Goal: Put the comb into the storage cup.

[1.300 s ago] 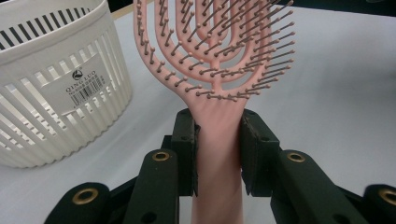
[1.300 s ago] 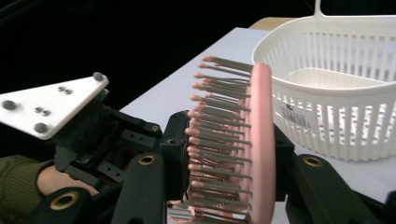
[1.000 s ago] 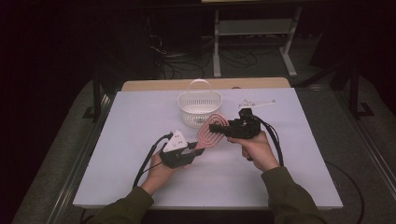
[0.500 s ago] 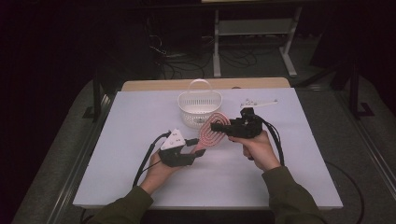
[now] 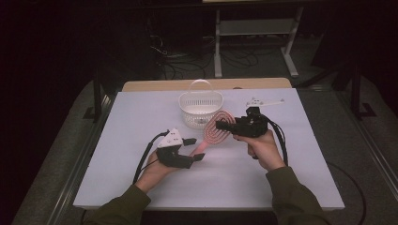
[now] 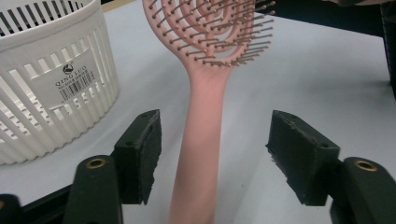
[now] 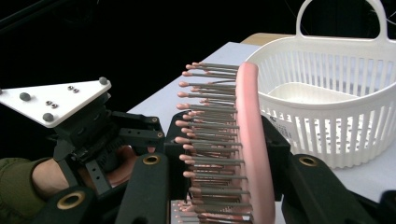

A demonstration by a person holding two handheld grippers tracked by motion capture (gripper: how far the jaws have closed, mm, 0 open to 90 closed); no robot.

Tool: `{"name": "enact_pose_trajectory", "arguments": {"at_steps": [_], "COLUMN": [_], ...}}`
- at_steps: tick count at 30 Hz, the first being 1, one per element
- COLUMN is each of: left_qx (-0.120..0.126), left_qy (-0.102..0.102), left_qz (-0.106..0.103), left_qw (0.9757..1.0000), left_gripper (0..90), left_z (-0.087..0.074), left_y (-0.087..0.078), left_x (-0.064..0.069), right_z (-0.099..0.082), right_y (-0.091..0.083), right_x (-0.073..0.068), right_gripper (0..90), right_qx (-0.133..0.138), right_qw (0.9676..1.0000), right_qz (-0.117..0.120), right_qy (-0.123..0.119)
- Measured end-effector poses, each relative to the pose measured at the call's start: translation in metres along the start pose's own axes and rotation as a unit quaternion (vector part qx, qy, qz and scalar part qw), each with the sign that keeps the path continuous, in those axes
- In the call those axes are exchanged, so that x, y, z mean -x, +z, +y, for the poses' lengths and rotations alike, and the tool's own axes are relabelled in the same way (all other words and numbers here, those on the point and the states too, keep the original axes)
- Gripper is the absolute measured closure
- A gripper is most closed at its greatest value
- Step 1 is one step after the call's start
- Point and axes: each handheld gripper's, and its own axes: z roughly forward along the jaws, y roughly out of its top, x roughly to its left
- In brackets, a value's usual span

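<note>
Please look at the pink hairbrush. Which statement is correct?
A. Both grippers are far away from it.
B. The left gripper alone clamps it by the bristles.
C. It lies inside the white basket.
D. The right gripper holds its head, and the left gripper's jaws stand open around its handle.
D: the right gripper is clamped on the head of the pink hairbrush, while the left gripper has just been opening, its pads clear of the handle between them.

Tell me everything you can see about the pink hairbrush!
The pink hairbrush looks like plastic, with a long smooth handle and an oval head of looping ribs set with thin grey bristles tipped pink. The right gripper is shut on its head, holding it on edge beside the white basket. The left gripper has just been opening; the handle lies between its pads, untouched.
</note>
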Motion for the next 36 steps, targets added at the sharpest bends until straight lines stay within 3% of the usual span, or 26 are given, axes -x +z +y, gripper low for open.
{"name": "enact_pose_trajectory", "arguments": {"at_steps": [9, 16, 20, 26, 36], "left_qx": [-0.012, -0.026, -0.031, -0.021, -0.026], "left_qy": [-0.002, -0.014, -0.013, -0.033, -0.03], "left_qz": [0.005, -0.01, -0.001, 0.005, 0.017], "left_qw": [0.9999, 0.9995, 0.9994, 0.9992, 0.9991], "left_gripper": [15.5, 0.6, 0.0, 0.0, 0.0], "left_z": [-0.005, -0.013, -0.018, -0.024, -0.045], "left_y": [-0.01, -0.022, -0.032, -0.047, -0.069], "left_x": [-0.009, -0.02, -0.024, -0.029, -0.022], "right_z": [0.001, 0.002, 0.002, 0.002, 0.004], "right_y": [-0.002, -0.006, -0.007, -0.008, -0.012], "right_x": [0.001, 0.002, 0.002, 0.002, 0.004], "right_gripper": [62.8, 62.7, 62.7, 62.7, 62.7], "right_qx": [0.003, 0.01, 0.012, 0.014, 0.022], "right_qw": [1.0, 0.9999, 0.9999, 0.9999, 0.9997], "right_qz": [-0.003, -0.006, -0.007, -0.008, -0.013], "right_qy": [0.002, 0.002, 0.002, 0.003, 0.005]}}
